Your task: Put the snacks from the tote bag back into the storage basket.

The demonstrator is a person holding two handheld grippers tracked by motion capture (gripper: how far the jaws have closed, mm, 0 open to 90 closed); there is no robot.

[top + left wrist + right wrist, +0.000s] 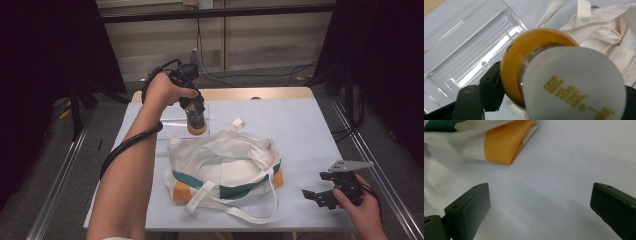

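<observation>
Gripping orange bottle [516, 65], white cap [574, 82] close-up

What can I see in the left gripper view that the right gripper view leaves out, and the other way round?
The left gripper view gives a close look at the bottle of orange liquid with its white cap, clamped in the left gripper, plus a clear plastic tray behind it. The right gripper view has the right gripper wide open and holding nothing, and the bag's orange corner. Both share the cloth bag and the pale table cover.
</observation>
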